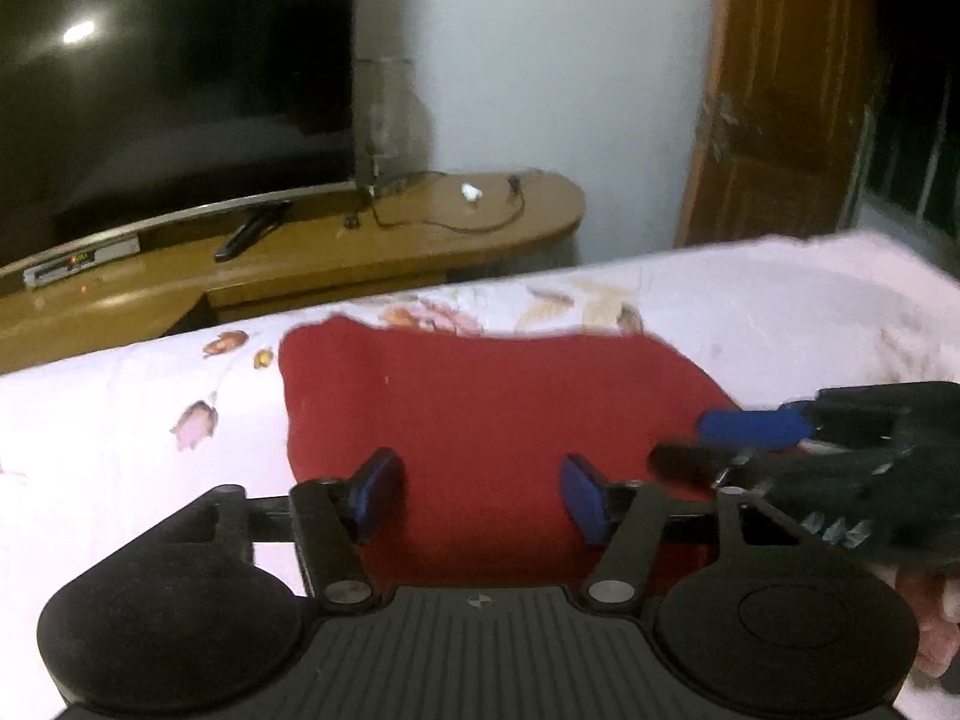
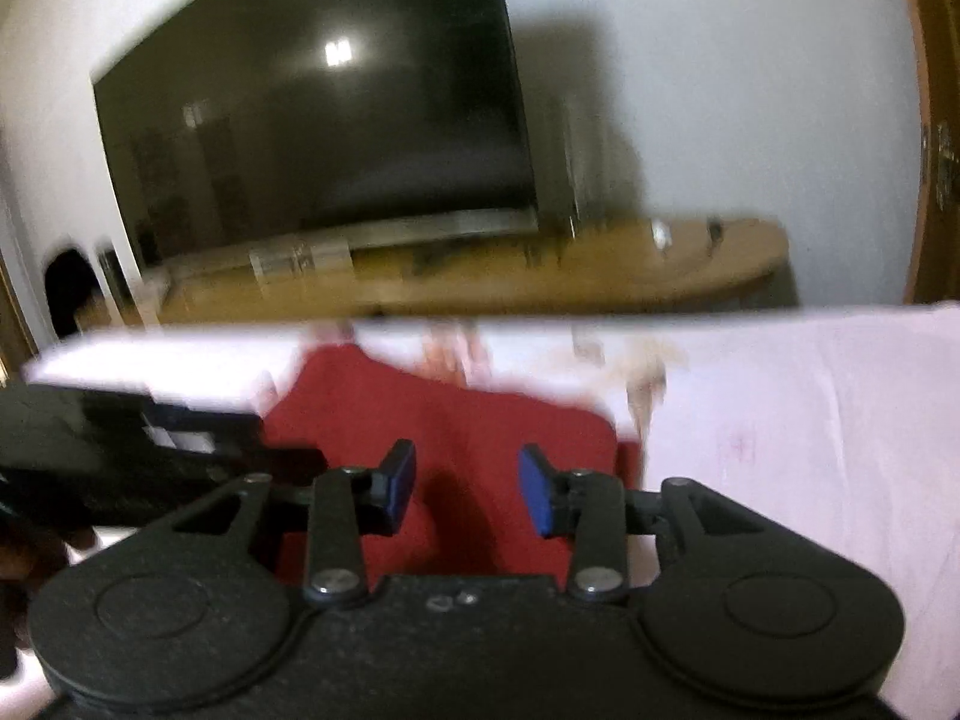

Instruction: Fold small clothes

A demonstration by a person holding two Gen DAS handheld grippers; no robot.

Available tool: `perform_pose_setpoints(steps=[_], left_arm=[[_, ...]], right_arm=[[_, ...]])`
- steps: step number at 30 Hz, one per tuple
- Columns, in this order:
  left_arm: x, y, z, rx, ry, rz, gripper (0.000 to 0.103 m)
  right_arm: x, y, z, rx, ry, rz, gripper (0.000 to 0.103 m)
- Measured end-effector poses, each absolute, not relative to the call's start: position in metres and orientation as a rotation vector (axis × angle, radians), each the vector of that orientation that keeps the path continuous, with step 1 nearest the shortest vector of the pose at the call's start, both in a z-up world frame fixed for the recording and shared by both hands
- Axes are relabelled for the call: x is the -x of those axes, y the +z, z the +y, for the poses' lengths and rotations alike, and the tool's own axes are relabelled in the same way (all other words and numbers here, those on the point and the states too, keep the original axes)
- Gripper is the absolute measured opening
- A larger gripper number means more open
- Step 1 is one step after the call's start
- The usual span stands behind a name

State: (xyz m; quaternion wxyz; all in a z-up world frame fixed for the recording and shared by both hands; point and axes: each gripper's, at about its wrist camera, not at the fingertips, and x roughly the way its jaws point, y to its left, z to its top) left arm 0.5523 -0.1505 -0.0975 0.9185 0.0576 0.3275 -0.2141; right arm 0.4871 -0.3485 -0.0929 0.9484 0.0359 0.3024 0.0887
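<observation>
**Garment released on the bed, folding partly done**

Cloth of a deep red, a small soft garment [image 1: 480, 414], is seen lying flat on the bed [image 1: 780, 300], which is covered by a white sheet printed with pink and brown flowers. Its outline is compact and roughly rectangular, with a rounded far corner, so at least one fold is judged to be already made; how many layers lie there cannot be told, since both views are blurred.

The left gripper [image 1: 474, 495] is held low over the near edge of the garment, its blue-padded jaws spread with nothing pinched between them. The right gripper [image 2: 468, 489] is placed just beside it, jaws likewise parted and empty, though less widely.

With the cloth let go by both, a further fold or a smoothing of the piece is judged to remain, unless this shape is accepted as finished.
</observation>
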Motion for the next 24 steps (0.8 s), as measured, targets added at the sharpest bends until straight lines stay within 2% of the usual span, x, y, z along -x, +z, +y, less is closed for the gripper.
perform_pose_setpoints(steps=[4, 7, 9, 12, 15, 17, 18, 24], left_arm=[[-0.539, -0.090, -0.153, -0.162, -0.430, 0.639, 0.066], [-0.522, -0.081, -0.140, -0.161, -0.398, 0.598, 0.066], [-0.515, -0.090, -0.137, -0.188, -0.386, 0.631, 0.066], [-0.505, -0.099, -0.131, -0.201, -0.395, 0.653, 0.069], [-0.498, -0.085, -0.111, -0.151, -0.398, 0.638, 0.069], [-0.502, -0.082, -0.093, -0.087, -0.412, 0.656, 0.069], [-0.506, -0.083, -0.084, -0.049, -0.423, 0.674, 0.069], [-0.550, -0.106, -0.040, 0.319, -0.603, 0.895, 0.069]], right_arm=[[-0.489, -0.097, -0.346, -0.058, 0.176, 0.648, 0.040], [-0.475, -0.082, -0.350, -0.080, 0.179, 0.595, 0.040], [-0.458, -0.077, -0.352, -0.084, 0.177, 0.556, 0.041], [-0.451, -0.098, -0.349, -0.047, 0.183, 0.667, 0.042], [-0.436, -0.093, -0.348, -0.009, 0.192, 0.637, 0.044], [-0.422, -0.080, -0.364, -0.097, 0.209, 0.589, 0.055], [-0.420, -0.078, -0.375, -0.143, 0.210, 0.585, 0.064], [-0.442, -0.101, -0.464, -0.644, 0.256, 0.734, 0.066]])
